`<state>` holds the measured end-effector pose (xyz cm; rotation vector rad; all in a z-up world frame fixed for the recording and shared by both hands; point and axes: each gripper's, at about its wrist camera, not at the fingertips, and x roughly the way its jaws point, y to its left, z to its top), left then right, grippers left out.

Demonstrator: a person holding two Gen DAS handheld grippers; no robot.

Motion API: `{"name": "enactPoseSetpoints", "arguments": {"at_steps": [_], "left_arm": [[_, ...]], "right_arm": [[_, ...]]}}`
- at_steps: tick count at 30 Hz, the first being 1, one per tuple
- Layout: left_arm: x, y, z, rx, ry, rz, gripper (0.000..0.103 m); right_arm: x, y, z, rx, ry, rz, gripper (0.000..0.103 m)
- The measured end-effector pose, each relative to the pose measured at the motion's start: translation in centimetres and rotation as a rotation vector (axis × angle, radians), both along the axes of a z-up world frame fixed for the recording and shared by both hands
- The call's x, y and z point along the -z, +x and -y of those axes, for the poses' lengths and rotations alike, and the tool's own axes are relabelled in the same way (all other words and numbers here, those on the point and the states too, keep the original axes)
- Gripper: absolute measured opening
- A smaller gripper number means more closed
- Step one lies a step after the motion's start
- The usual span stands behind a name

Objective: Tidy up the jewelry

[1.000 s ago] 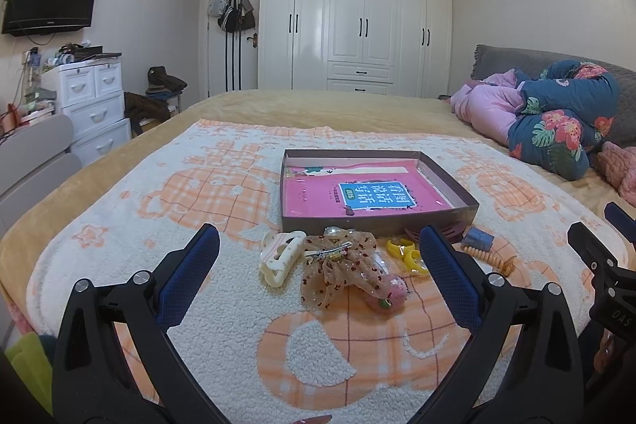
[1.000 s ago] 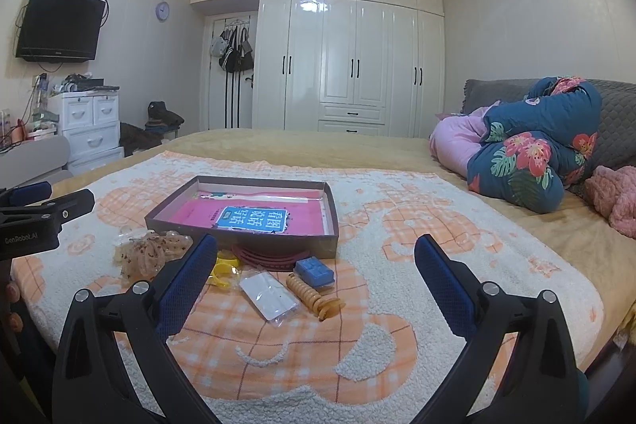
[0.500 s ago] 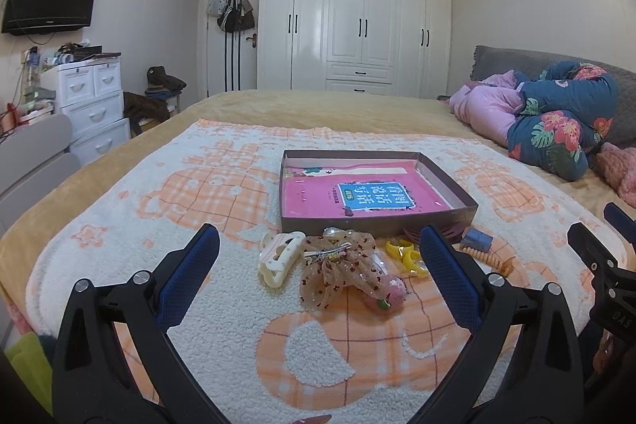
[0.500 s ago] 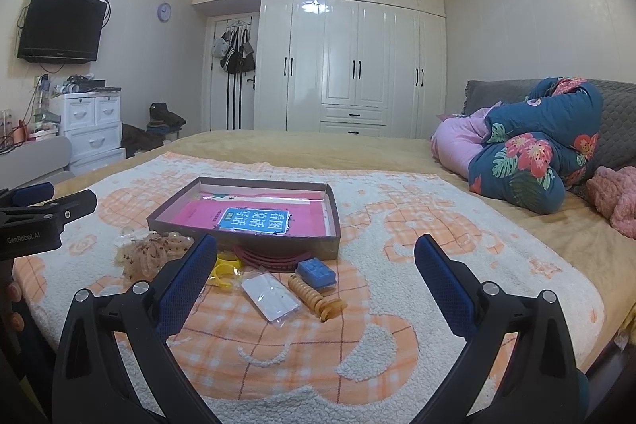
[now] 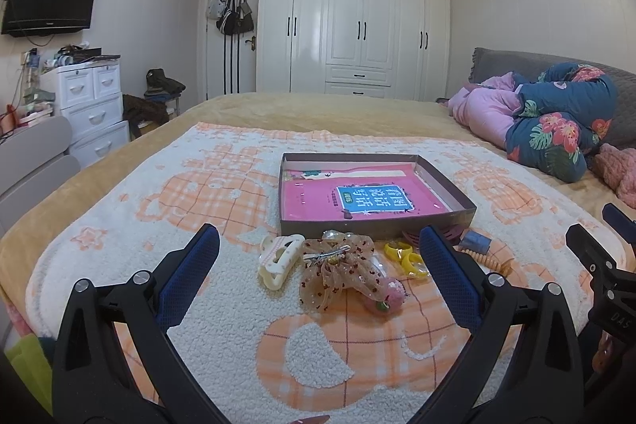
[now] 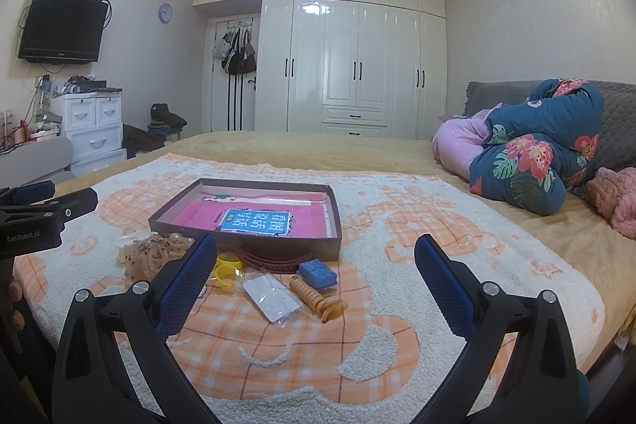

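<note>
- Left wrist view showed the left tongs (image 5: 318, 265) spread wide and empty, hovering over the blanket (image 5: 119, 225) on the near side of the shallow box (image 5: 377, 229); the right wrist view showed the right tongs (image 6: 316, 271) equally spread and holding nothing.
- The jewelry lay loose just in front of the box's near wall, none of it inside: a white claw clip (image 5: 278, 259), a sheer dotted bow (image 5: 338, 273) with a metal clip on it, yellow rings (image 5: 405, 257), a blue block (image 6: 318, 273), a coiled hair tie (image 6: 316, 299) and a clear packet (image 6: 272, 297).
- Dark red hoops (image 6: 274, 259) were tucked against the box's near wall, so a grab there would likely have jammed a finger against the box or shoved it.
- The bow touched the claw clip and overlay a pink piece (image 5: 387, 299); pinching it could probably have dragged those neighbours along.
- The blanket's deep pile might have let the rings sink, making a clean pinch unlikely and snagging fibres.
- The flat packet looked hard to lift off the soft blanket.
</note>
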<state>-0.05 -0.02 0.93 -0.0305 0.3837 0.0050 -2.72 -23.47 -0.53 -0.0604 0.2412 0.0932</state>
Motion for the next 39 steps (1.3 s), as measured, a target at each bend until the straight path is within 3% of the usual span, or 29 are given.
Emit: {"name": "enactPoseSetpoints", "arguments": {"at_steps": [15,25,35,39], "left_arm": [[0.2,0.0,-0.3,0.014,-0.016,-0.009,0.092],[0.7,0.6,-2.4,-0.039,-0.045,-0.037,0.092],[2.3,2.1,-4.6,-0.043,-0.122,-0.141,0.092],[2.5,2.4,-5.3,-0.014,-0.174,-0.138,0.092]], "right_arm": [[0.2,0.1,-1.3,-0.063,-0.027,-0.011,0.097],[0.5,1.2,-3.2,-0.148,-0.056,-0.043,0.097],[2.2,4.0,-5.4,-0.212,-0.107,-0.133,0.097],[3.3,5.6,-5.4,-0.217,-0.12,-0.182,0.097]]}}
